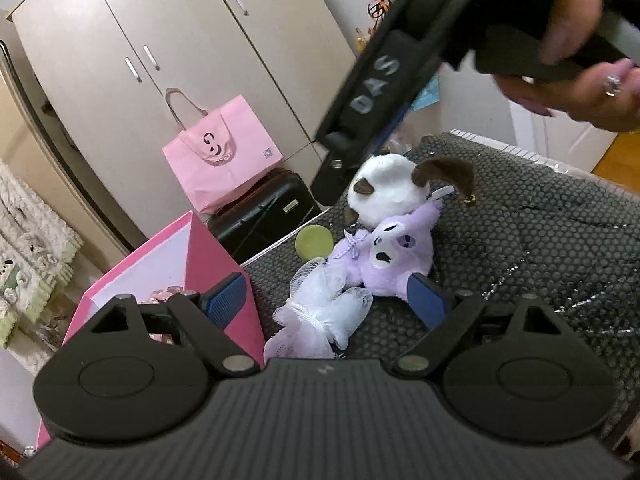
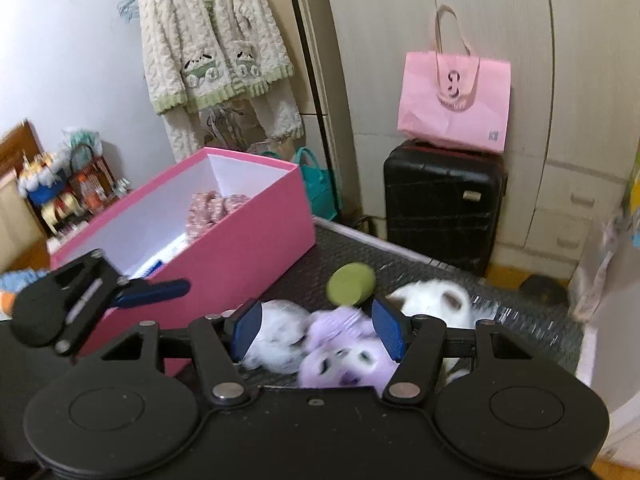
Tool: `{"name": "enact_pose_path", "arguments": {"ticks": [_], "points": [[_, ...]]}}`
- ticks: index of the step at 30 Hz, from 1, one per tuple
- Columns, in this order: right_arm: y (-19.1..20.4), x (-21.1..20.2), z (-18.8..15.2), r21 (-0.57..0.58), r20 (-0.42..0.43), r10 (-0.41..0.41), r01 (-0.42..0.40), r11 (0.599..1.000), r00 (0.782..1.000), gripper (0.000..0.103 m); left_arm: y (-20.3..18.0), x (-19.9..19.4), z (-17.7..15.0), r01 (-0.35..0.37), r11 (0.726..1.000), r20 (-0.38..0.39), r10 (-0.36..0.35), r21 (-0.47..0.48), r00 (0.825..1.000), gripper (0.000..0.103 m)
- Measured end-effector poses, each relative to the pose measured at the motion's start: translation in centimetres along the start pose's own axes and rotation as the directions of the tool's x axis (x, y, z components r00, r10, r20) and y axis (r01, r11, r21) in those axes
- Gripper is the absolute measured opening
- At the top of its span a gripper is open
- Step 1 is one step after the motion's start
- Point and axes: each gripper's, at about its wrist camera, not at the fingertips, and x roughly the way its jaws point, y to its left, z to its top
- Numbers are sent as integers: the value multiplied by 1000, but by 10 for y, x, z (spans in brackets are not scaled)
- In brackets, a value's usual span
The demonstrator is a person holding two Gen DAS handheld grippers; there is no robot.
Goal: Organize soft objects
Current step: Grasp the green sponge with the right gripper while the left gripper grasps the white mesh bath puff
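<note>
Low in the left wrist view, the left gripper stands open with nothing pressed between its blue pads; the mesh puff lies just ahead in the gap, on the dark mat. Above it, at mid-frame, the purple plush lies against the white plush, with the green ball to their left. The pink box sits at lower left, some pink cloth inside. Across the upper right, a hand carries the right tool over the toys.

Lower centre of the right wrist view, the right gripper is half open and empty, its pads straddling the blurred purple plush, not pressing it. The puff is at its left pad, the ball above, the white plush to the right. At left stands the box, with the left gripper in front of it.

Judging by this, the step is the reach for a next toy. Next, each tool would need to sink onto its soft target, close gently, then carry it over the box rim at left, without both arms crowding the same pile.
</note>
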Motion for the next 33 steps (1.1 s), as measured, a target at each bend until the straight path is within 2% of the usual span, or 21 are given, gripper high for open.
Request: {"name": "enact_pose_path", "arguments": {"ticks": [4,6,9,11,17,22,25,33], "points": [[-2,8,11,-29,-6,37,-38,999,999,67,-5,8,2,-21,1000,-15,21,14,1000,79],[-1,11,15,-43,-8,49,-50,998,999,67,-4,12,3,-65,998,-14,66,10,998,78],[2,17,23,-71,-17,64,-65,995,998,67,-8,18,2,-111,990,-17,112,86,994,78],[1,23,27,-61,-31,81,-82,995,996,67,-7,22,0,-88,990,-41,93,109,995,77],[-10,47,38,-39,-61,68,-71,997,996,67,-8,37,-1,-15,990,-132,34,140,991,63],[-23,70,41,7,-101,80,-79,997,992,67,-8,40,3,-1,999,-137,7,45,991,64],[-30,85,41,44,-136,85,-80,996,987,67,-11,49,-1,-19,1000,-161,15,-20,987,63],[-37,106,43,73,-195,97,-84,994,976,66,-10,62,-13,-108,992,-185,94,-65,978,63]]}}
